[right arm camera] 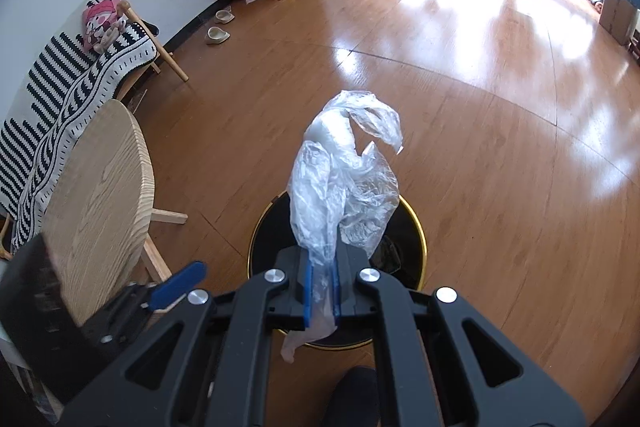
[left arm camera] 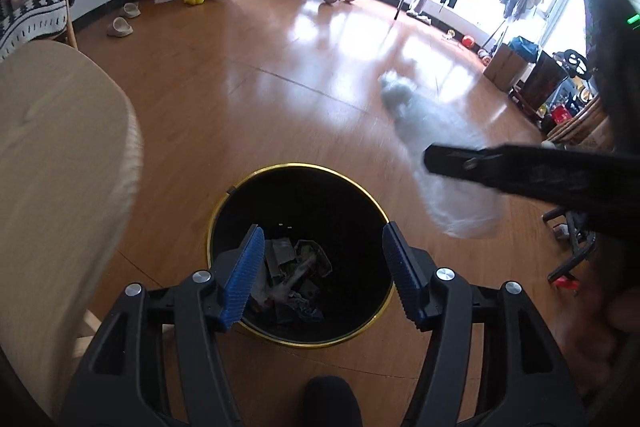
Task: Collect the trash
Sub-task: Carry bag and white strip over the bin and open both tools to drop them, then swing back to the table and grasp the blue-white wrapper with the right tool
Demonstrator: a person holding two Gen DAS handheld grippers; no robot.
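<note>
My right gripper pinches a clear plastic bag above the gold-rimmed bin; my left gripper hangs open, empty.

crinkled clear plastic bag, glossy wood floor

One black round trash bin with gold rim; one crumpled clear plastic bag. One round light-wood tabletop. Two cream slippers on the floor.
</note>
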